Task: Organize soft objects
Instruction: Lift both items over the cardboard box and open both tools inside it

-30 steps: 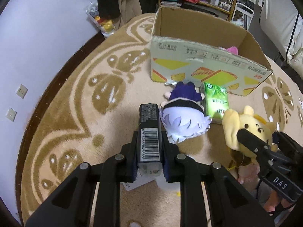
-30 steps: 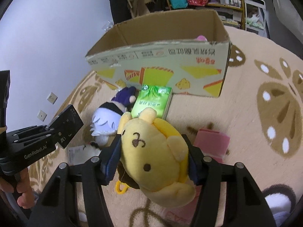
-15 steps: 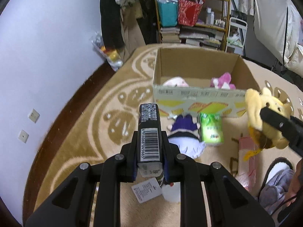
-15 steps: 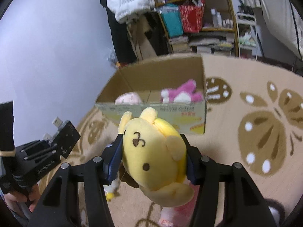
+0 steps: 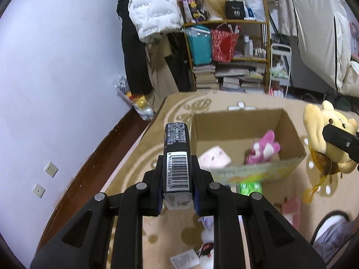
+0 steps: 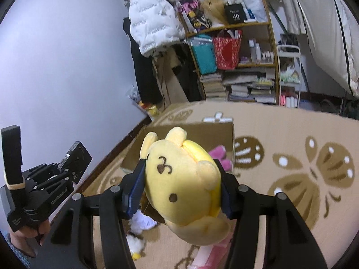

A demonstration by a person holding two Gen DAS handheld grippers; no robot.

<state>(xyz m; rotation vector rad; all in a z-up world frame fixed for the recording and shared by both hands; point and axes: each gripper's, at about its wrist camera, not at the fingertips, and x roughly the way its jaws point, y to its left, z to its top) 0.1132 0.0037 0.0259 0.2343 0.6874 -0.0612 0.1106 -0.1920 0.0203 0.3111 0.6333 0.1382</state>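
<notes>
My left gripper (image 5: 177,174) is shut on a slim black pack with a barcode (image 5: 176,139), held in the air short of the cardboard box (image 5: 237,113). My right gripper (image 6: 181,179) is shut on a yellow plush dog (image 6: 179,170), also raised, near the box (image 6: 202,132). In the left wrist view that plush (image 5: 318,125) hangs at the right edge. Inside the box lie a pink plush (image 5: 264,148) and a pale pink soft pack (image 5: 215,159). A white-haired plush (image 5: 208,235) lies on the rug below.
A green tissue pack (image 5: 250,188) and a pink pack (image 5: 291,208) lie on the patterned rug in front of the box, a paper tag (image 5: 185,262) nearer. Behind stands a crowded shelf (image 5: 228,51) with books and bags. The wall (image 5: 56,78) runs along the left.
Both grippers have risen with their objects still gripped. The views have tilted up, so the box's inside and the shelf behind it now show.
</notes>
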